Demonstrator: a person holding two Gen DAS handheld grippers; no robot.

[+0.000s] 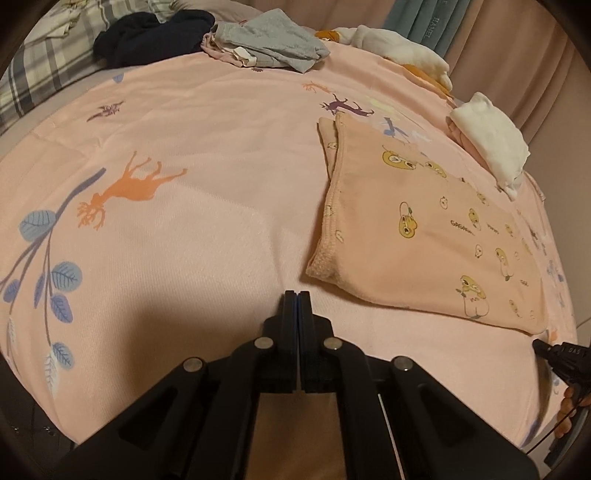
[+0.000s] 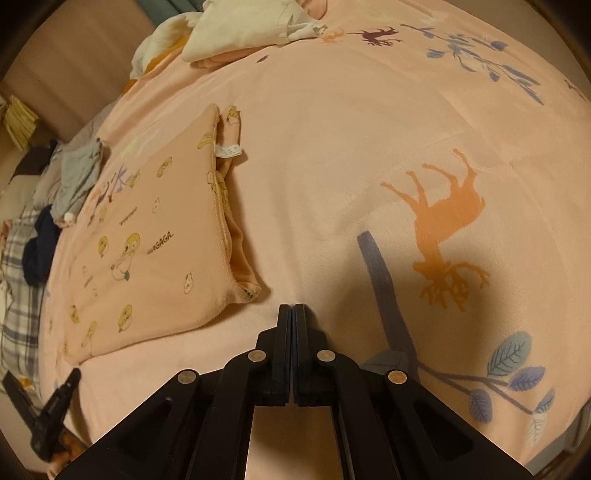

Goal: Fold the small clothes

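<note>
Garment: a peach garment (image 1: pixel 424 236) with yellow duck prints lies folded flat on the sheet, right of centre in the left wrist view, left of centre in the right wrist view (image 2: pixel 147 236).
Its edge: layered hem faces the frame centre; a white tag (image 2: pixel 229 150) shows at the top of the fold in the right wrist view.
Left gripper: the left gripper (image 1: pixel 297 295) sits bottom centre, fingers pressed together, nothing between them, tips over bare sheet just beside the garment's near corner.
Right gripper: the right gripper (image 2: pixel 291 308) is bottom centre too, fingers closed flat against each other, holding nothing, near the garment's lower corner but apart from it.
Sheet: a pink sheet (image 1: pixel 207 155) with an orange deer (image 1: pixel 129 188) and blue leaves (image 1: pixel 55 280) fills both frames.
White stack: a folded white piece (image 1: pixel 491 144) rests on the right, just beyond the garment.
Pile: a grey cloth (image 1: pixel 269 42) and a dark cloth (image 1: pixel 147 35) are heaped upper left, well apart from the garment.
Pillow: a plaid pillow (image 1: pixel 33 74) at the far upper left.
Backdrop: a curtain (image 1: pixel 517 44) upper right.
</note>
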